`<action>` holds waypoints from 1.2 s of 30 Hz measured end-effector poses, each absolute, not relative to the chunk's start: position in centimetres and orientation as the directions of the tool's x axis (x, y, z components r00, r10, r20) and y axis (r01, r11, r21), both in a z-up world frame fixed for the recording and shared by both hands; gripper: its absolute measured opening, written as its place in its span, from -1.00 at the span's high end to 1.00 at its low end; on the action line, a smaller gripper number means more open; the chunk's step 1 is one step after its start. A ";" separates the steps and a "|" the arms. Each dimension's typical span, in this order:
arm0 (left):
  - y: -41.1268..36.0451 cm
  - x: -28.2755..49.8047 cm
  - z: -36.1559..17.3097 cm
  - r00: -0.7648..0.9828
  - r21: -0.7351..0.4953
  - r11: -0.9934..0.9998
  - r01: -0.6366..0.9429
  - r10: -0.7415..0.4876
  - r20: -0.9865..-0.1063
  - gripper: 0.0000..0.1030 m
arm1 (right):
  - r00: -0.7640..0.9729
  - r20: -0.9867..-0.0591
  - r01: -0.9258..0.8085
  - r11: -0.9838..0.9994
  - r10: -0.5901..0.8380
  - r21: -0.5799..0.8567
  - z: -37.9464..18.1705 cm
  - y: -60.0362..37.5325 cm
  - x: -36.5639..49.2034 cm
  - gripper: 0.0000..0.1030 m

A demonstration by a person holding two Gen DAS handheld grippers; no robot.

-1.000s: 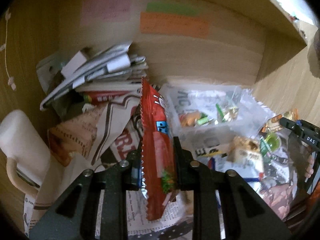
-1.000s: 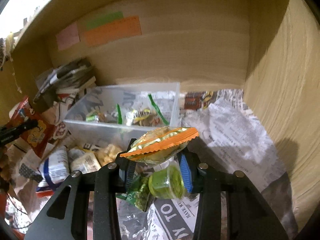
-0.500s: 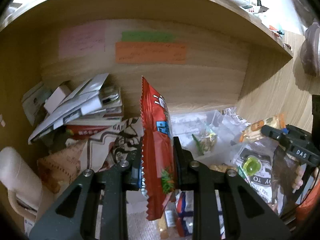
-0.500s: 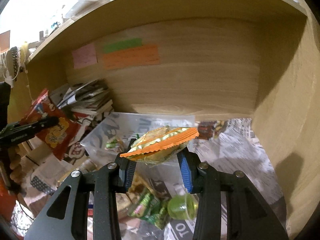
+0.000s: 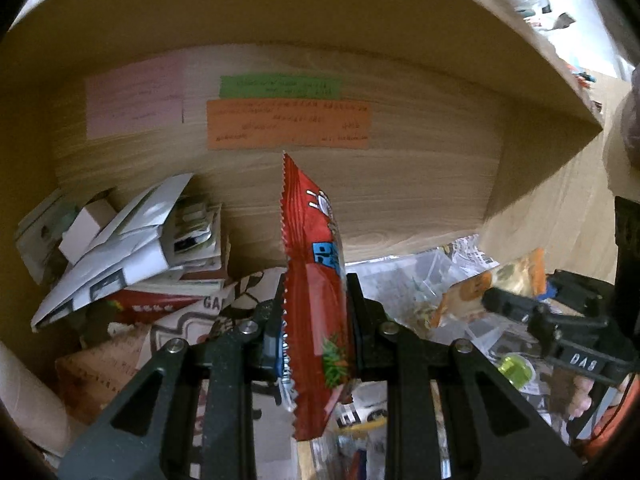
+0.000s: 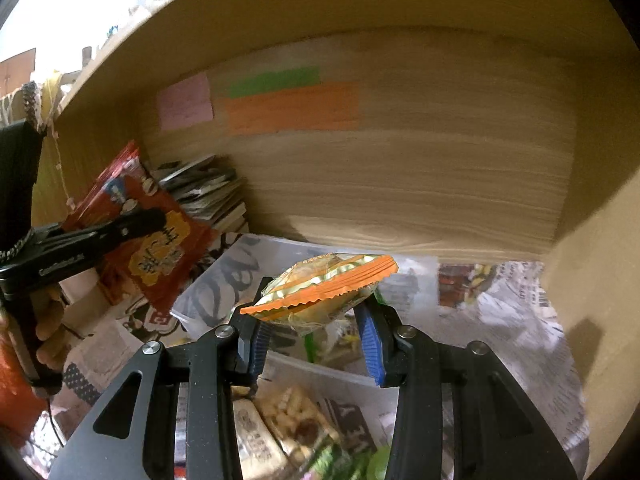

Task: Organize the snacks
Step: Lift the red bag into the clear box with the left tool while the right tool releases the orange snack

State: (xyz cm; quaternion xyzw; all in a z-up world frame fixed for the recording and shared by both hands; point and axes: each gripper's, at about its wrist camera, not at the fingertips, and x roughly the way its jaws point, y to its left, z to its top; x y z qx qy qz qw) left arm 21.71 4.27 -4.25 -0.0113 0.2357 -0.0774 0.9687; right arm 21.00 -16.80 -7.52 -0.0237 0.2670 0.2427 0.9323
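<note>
My left gripper (image 5: pixel 316 316) is shut on a red snack bag (image 5: pixel 314 264), held upright on edge in the air inside the wooden shelf. The same bag (image 6: pixel 148 236) and the left gripper (image 6: pixel 132 228) show at the left of the right wrist view. My right gripper (image 6: pixel 312 328) is shut on an orange-edged clear snack packet (image 6: pixel 324 284), held above a clear plastic bin (image 6: pixel 224 288). That packet (image 5: pixel 500 284) and the right gripper (image 5: pixel 520 304) show at the right of the left wrist view. Several loose snacks (image 6: pixel 276 428) lie on newspaper below.
A stack of papers and booklets (image 5: pixel 132 248) fills the back left corner. Pink, green and orange notes (image 5: pixel 288 124) stick to the back wall. The shelf's right wall (image 6: pixel 600 300) stands close. Newspaper (image 6: pixel 512 320) lines the shelf floor. A green jelly cup (image 5: pixel 514 368) lies below.
Both grippers have lifted with their snacks. The back wall and notes now fill more of each view, and the loose snacks on the floor have dropped lower.
</note>
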 end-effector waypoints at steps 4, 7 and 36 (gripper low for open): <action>3.8 23.6 -5.0 0.868 -0.051 0.989 0.139 -0.146 -0.475 0.53 | 0.716 -0.543 -0.477 0.876 0.439 0.079 -8.2 -15.6 22.5 0.30; 3.7 25.0 -6.0 0.860 -0.046 0.991 0.129 -0.135 -0.492 0.53 | 0.697 -0.567 -0.482 0.872 0.440 0.084 -8.7 -14.8 23.5 0.30; 4.4 22.1 -7.0 0.835 -0.043 0.991 0.128 -0.130 -0.535 -0.33 | 0.752 -0.557 -0.401 0.915 0.352 0.037 -7.7 -16.6 22.0 -0.65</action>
